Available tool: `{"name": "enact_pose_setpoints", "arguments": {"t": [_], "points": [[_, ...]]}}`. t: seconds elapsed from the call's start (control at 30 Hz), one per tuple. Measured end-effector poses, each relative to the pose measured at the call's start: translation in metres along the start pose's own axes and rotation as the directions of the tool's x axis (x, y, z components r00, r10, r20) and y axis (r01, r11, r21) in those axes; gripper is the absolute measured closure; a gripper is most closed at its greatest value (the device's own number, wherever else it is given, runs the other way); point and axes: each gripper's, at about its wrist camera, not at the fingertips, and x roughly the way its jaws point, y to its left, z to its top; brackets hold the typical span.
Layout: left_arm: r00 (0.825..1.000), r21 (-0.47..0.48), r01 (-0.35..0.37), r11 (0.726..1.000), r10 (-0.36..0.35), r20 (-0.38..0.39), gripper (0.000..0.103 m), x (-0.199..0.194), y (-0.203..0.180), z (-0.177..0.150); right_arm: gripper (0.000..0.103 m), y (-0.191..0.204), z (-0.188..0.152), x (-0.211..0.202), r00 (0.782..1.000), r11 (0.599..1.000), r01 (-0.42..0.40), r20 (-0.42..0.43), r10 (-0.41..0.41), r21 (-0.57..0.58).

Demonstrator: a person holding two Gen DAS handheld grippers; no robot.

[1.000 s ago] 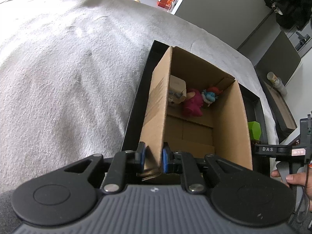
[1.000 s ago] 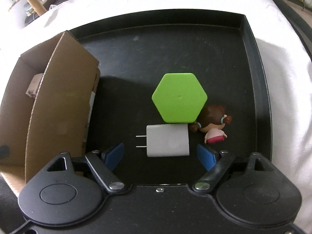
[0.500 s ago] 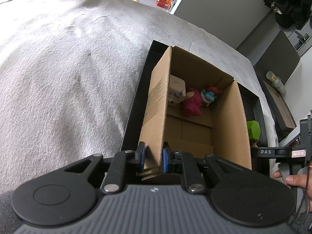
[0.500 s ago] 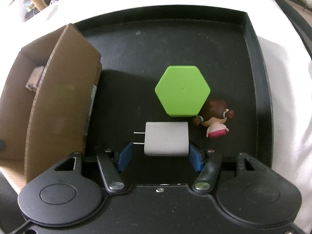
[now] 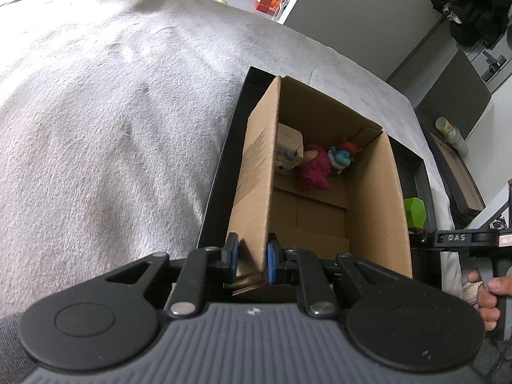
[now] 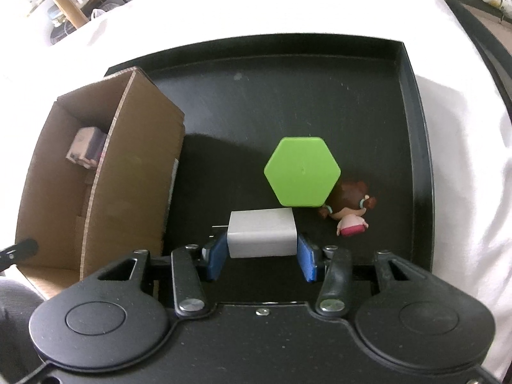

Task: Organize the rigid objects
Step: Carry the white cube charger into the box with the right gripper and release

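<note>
A white plug charger (image 6: 261,232) is clamped between the blue pads of my right gripper (image 6: 261,249), just above the black tray (image 6: 288,73). Behind it lie a green hexagonal block (image 6: 302,172) and a small doll figure (image 6: 348,211) with brown hair. My left gripper (image 5: 251,252) is shut on the near corner of the cardboard box's (image 5: 256,172) left wall. Inside the box are a pink toy (image 5: 315,171), a blue and red figure (image 5: 342,156) and a beige item (image 5: 288,144). In the right wrist view the box (image 6: 134,166) stands at the tray's left.
The tray rests on a grey-white blanket (image 5: 112,112). A person's hand (image 5: 486,291) holds the right gripper's handle at the left wrist view's right edge. Furniture and a bottle (image 5: 449,131) stand beyond the bed's far side.
My right gripper's jaws have closed onto the white charger and risen a little with it. The left gripper and the box have kept still.
</note>
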Motion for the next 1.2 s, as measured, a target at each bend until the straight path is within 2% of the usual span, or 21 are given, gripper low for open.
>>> {"name": "enact_pose_setpoints", "arguments": {"t": [0.53,0.97,1.2], "points": [[1.0,-0.008,0.026,1.0,-0.026,0.004,0.086,-0.001,0.004,0.0,0.057,0.025,0.006,-0.045,0.998,0.998,-0.027,0.05,0.029,-0.056],[0.998,-0.018,0.059,0.998,-0.059,0.008,0.085,-0.001,0.008,0.0,0.057,0.064,0.023,-0.076,0.993,0.993,-0.052,0.101,0.062,-0.105],[0.997,-0.022,0.08,0.997,-0.079,0.008,0.085,-0.002,0.011,-0.001,0.057,0.092,0.03,-0.076,0.992,0.989,-0.053,0.108,0.068,-0.136]]}}
